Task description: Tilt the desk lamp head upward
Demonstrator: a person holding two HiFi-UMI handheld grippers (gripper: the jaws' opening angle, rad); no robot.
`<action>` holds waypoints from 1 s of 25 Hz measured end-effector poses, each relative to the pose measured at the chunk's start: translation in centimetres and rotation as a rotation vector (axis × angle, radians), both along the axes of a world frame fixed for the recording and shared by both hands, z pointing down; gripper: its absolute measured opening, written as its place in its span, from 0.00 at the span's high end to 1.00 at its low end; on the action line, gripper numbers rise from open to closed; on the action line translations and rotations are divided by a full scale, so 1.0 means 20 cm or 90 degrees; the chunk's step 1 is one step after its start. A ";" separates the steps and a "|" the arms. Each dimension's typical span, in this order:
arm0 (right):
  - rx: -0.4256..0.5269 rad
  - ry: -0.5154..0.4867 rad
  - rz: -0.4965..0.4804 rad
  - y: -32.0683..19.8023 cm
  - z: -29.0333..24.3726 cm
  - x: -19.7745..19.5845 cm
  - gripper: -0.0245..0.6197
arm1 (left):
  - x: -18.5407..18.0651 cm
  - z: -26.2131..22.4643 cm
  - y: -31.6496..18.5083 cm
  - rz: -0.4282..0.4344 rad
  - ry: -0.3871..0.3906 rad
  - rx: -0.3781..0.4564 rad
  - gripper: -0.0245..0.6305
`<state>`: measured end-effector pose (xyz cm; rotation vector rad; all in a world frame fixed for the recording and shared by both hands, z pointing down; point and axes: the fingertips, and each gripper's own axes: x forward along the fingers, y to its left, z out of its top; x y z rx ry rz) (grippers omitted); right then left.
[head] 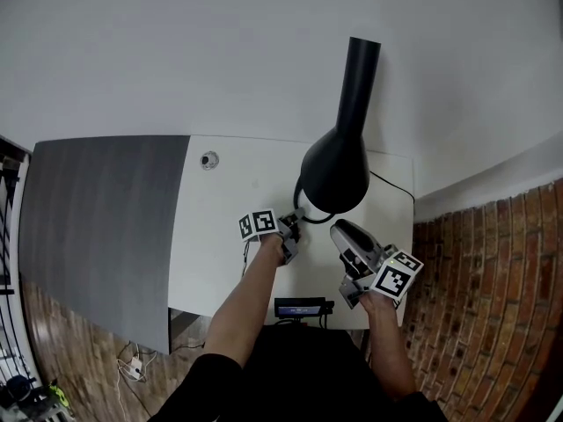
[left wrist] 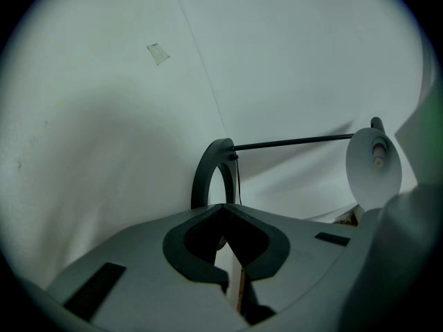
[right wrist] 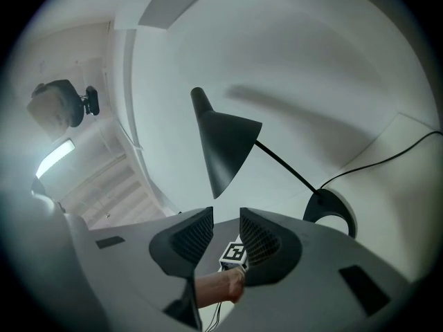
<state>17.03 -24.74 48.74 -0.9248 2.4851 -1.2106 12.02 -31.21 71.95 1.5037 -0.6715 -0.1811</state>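
Note:
The black desk lamp has a cone-shaped head [head: 336, 170] hanging over the white desk [head: 229, 236]. Its ring-shaped base [head: 306, 211] stands beneath the head. My left gripper [head: 295, 221] is shut, its tips right at the base ring [left wrist: 206, 175]; whether they touch it I cannot tell. In the left gripper view a thin rod [left wrist: 297, 142] runs to the head's white inside [left wrist: 374, 164]. My right gripper [head: 343, 234] is open and holds nothing. It points up at the lamp head [right wrist: 221, 144] from below and in front, apart from it. The base [right wrist: 332, 209] shows to its right.
The lamp's black cable [head: 391, 185] trails across the desk to the right. A round grommet [head: 209, 160] sits near the desk's far left. A grey panel [head: 106, 227] adjoins the desk's left side and a brick wall [head: 493, 297] stands on the right. A dark device [head: 302, 308] sits at the near edge.

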 end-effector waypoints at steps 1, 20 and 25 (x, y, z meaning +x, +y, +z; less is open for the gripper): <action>0.002 0.001 -0.003 -0.02 0.01 -0.01 0.80 | 0.00 0.00 0.00 0.000 0.000 0.000 0.94; 0.071 -0.072 -0.027 -0.11 -0.14 -0.11 0.80 | 0.00 0.01 0.00 -0.001 -0.005 -0.001 0.94; 0.082 -0.103 -0.037 -0.06 -0.20 -0.10 0.80 | 0.00 0.00 0.00 -0.002 -0.007 0.001 0.94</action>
